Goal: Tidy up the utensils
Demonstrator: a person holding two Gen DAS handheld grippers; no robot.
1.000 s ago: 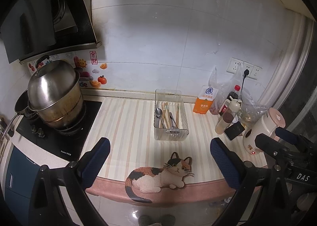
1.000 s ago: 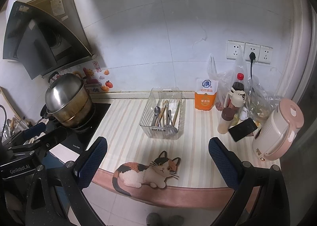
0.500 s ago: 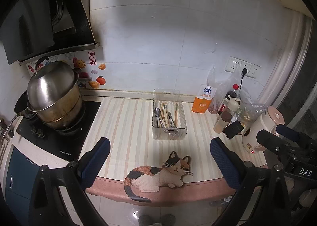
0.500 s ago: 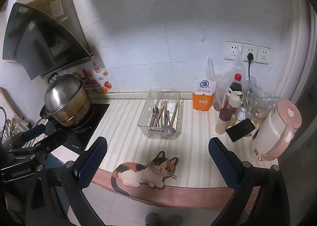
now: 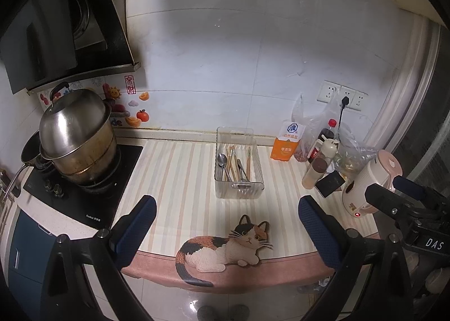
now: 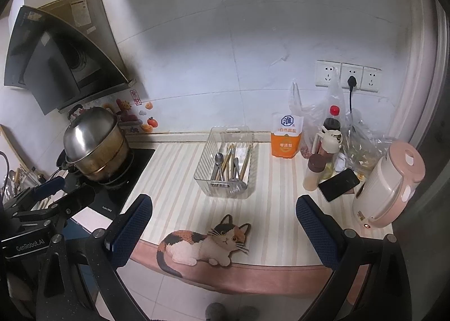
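Note:
A clear plastic bin (image 5: 239,190) (image 6: 225,188) stands on the striped counter mat. It holds a metal spoon (image 5: 222,159) (image 6: 218,158), wooden chopsticks (image 5: 248,160) (image 6: 246,159) and other metal utensils. My left gripper (image 5: 226,232) is open and empty, held back from the counter's front edge, well short of the bin. My right gripper (image 6: 223,229) is likewise open and empty, off the front edge. Each gripper shows at the side of the other's view.
A steel pot (image 5: 76,135) (image 6: 95,143) sits on the black hob at the left. An orange salt bag (image 5: 287,142), bottles (image 6: 316,169), a phone (image 6: 339,184) and a pink kettle (image 6: 391,183) crowd the right. A cat-shaped mat (image 5: 222,247) lies on the front edge.
Both views have drifted slightly back and away from the counter; the bin looks a little smaller and farther. Both grippers stay open and empty.

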